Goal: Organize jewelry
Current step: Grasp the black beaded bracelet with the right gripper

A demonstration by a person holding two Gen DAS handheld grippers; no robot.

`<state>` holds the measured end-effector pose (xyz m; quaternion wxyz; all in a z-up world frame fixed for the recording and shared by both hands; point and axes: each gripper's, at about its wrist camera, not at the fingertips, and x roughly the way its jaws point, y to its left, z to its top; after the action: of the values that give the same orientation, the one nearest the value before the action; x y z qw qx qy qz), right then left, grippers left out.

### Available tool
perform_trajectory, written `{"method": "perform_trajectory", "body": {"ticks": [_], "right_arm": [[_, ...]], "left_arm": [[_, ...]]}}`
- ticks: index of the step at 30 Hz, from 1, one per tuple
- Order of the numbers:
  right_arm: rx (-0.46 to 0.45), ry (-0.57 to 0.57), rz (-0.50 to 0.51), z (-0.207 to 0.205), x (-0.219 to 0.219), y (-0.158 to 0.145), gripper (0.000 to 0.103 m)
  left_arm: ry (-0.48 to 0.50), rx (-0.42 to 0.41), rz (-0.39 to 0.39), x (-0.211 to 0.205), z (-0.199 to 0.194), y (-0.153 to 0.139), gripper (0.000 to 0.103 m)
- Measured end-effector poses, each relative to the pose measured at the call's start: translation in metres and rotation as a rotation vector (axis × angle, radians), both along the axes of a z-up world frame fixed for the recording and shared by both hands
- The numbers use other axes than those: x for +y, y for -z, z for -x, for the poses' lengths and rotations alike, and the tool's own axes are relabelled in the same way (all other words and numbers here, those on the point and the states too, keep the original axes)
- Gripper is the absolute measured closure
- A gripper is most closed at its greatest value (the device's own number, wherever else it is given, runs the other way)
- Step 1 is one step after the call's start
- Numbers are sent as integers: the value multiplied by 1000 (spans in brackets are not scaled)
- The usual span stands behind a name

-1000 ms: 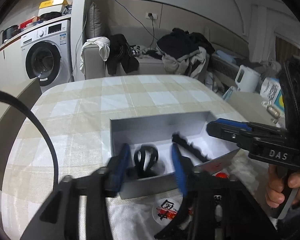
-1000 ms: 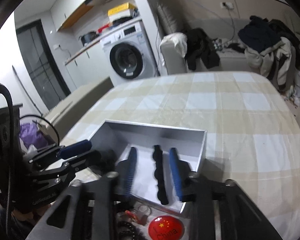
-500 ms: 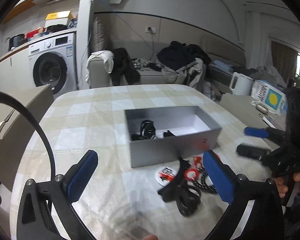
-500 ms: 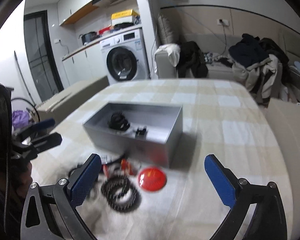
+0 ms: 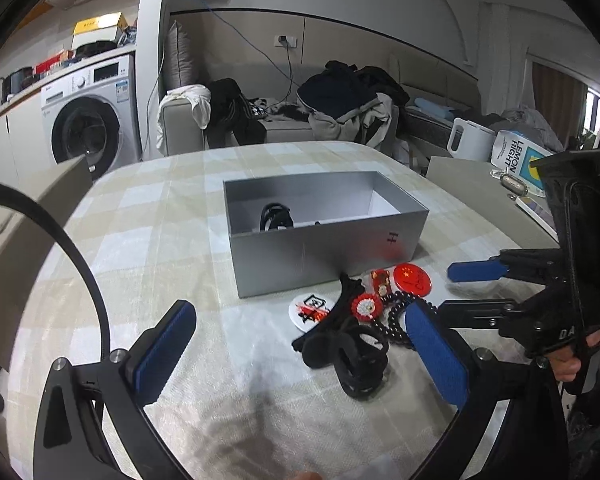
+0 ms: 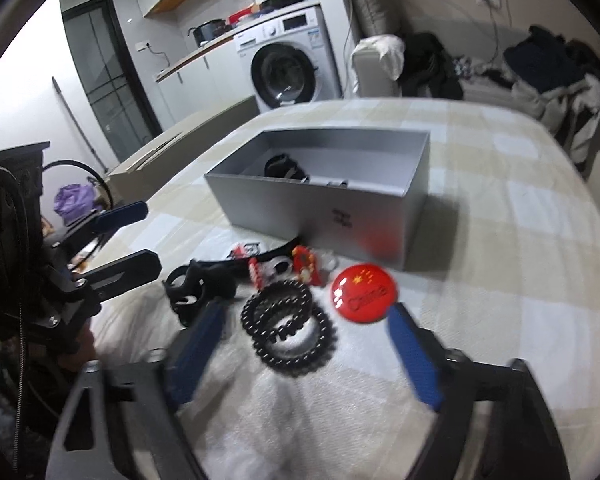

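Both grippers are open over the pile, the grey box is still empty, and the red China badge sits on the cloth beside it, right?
Not quite: the grey box is not empty. The right wrist view shows a black coiled piece lying inside it. The rest holds: red China badge on the cloth, both grippers open.

Matt silver card box [image 5: 324,248], glossy red badge [image 6: 363,294], checked cloth tablecloth [image 5: 148,240]

A lived-in home is shown: a washer [image 5: 87,126] is built in, and a sofa [image 5: 284,130] is heaped with clothes [image 5: 352,100].
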<state>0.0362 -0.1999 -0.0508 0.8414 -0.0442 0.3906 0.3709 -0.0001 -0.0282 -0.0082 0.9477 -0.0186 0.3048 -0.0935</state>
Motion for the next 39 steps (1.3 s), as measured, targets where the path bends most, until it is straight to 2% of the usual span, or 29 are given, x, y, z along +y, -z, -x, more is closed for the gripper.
{"method": "perform_trajectory", "body": {"ticks": [1,5,9,11,19,29,33,39], "right_arm": [[14,-9,-1,-1,1,2,27],[67,-25,-15,-3,5,8,47],[77,-18,-28,-4,8,8,69],[78,-7,-19,-5,11,8,75],[77,17,19,-9,16,10,76],[17,17,94,-8,21,14,88],[11,17,79,-8,18,14,95],[5,19,42,-5,12,10,95]], "left_arm": [[5,6,5,0,0,1,1],[13,19,-8,-4,1,4,1],[21,21,-12,-6,3,6,1],[21,27,-13,-7,3,7,1],[28,43,-17,-9,2,10,1],[29,62,-14,-10,-1,11,1],[31,64,-13,-10,-2,11,1],[34,64,-18,-11,-2,12,1]]}}
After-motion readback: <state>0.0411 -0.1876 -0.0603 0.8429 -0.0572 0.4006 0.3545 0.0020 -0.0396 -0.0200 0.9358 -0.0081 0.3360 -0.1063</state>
